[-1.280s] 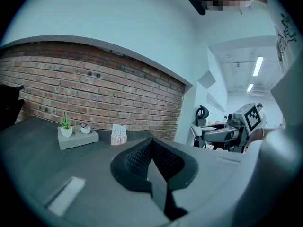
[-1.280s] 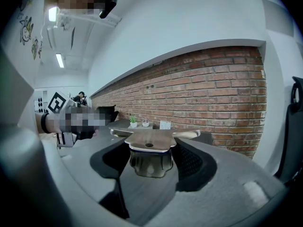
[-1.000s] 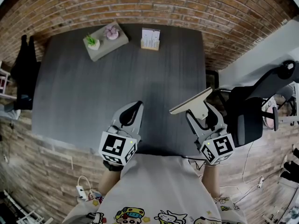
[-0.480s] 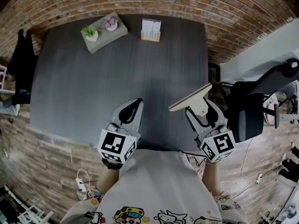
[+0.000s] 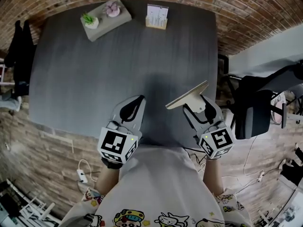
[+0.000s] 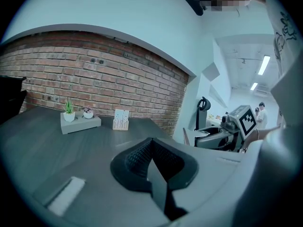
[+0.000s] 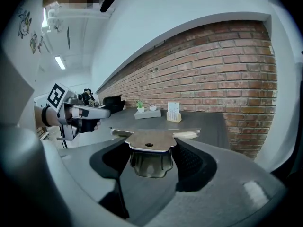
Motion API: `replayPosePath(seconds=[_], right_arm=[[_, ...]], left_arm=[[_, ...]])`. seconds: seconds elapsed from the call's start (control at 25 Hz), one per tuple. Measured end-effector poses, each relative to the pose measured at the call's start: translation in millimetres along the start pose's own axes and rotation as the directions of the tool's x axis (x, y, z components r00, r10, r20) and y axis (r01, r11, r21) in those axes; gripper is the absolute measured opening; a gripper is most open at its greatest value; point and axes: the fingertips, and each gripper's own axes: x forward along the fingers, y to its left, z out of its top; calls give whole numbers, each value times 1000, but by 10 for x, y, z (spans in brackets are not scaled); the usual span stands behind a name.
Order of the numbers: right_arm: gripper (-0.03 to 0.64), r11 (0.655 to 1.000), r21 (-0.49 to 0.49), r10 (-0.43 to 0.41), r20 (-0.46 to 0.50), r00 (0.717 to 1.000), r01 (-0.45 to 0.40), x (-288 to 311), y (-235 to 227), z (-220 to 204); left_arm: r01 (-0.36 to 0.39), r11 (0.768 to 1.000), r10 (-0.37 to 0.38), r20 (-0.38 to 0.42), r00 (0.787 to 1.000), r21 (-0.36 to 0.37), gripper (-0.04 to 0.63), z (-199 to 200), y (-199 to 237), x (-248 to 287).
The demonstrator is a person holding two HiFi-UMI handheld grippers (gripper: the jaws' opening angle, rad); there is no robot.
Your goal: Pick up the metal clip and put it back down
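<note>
The metal clip [image 5: 187,97] is a wide flat silver plate with a bent spring tab. My right gripper [image 5: 195,109] is shut on it and holds it above the near right part of the dark table [image 5: 94,79]. In the right gripper view the clip [image 7: 150,143] sits crosswise between the black pads [image 7: 189,162], its plate level and its tab hanging down. My left gripper [image 5: 136,105] hovers over the table's near edge, shut with nothing in it. In its own view the left gripper [image 6: 152,159] has its pads closed together. The two grippers are apart, side by side.
At the table's far side stand a grey tray [image 5: 105,13] with two small potted plants and a card holder [image 5: 157,16]. A black office chair [image 5: 255,112] stands off the table's right edge. A brick wall runs behind the table.
The head view has shifted, so the table sits higher in the picture. The right gripper with the clip has drifted slightly left. Neither gripper's jaws have changed.
</note>
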Motion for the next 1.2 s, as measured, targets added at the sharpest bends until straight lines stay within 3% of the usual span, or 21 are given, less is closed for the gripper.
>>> replayPosePath(seconds=[0.6, 1.2], right_arm=[[285, 999, 25, 50, -194, 980, -46, 378, 128, -929], [287, 999, -30, 31, -280, 959, -41, 585, 152, -1399]], left_arm=[[6, 999, -8, -61, 998, -32, -2, -268, -44, 61], [22, 999, -23, -64, 998, -26, -2, -365, -121, 48]])
